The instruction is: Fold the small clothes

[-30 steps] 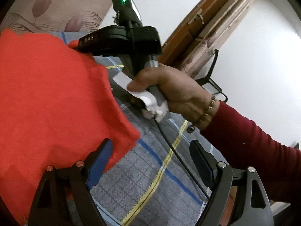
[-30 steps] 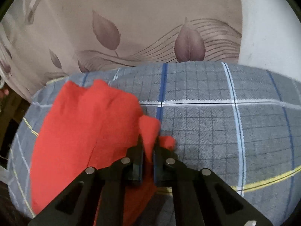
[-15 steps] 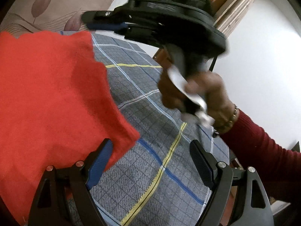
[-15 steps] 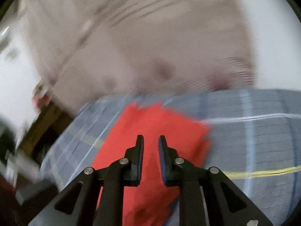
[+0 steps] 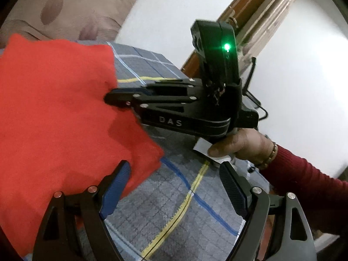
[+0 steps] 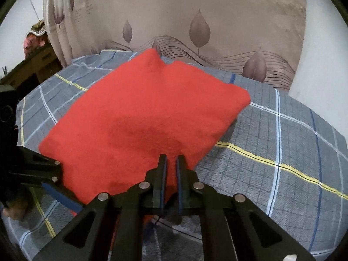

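Mid-fold: red cloth (image 6: 139,117) lay center-frame on the plaid cover (image 6: 282,152). Right gripper (image 6: 171,163) was pinched narrow on its near edge; left gripper (image 5: 174,187) gaped wide, empty. Next likely: carry edge across.

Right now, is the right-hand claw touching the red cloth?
Touching. The right wrist view shows the right gripper nearly shut with a fold of the red cloth between its fingers.

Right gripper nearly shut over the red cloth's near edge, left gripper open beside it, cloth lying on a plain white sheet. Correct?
One error: the sheet is grey plaid with blue, white and yellow lines, as the right wrist view shows. The rest holds: right gripper nearly shut over the red cloth edge, left gripper open beside it.
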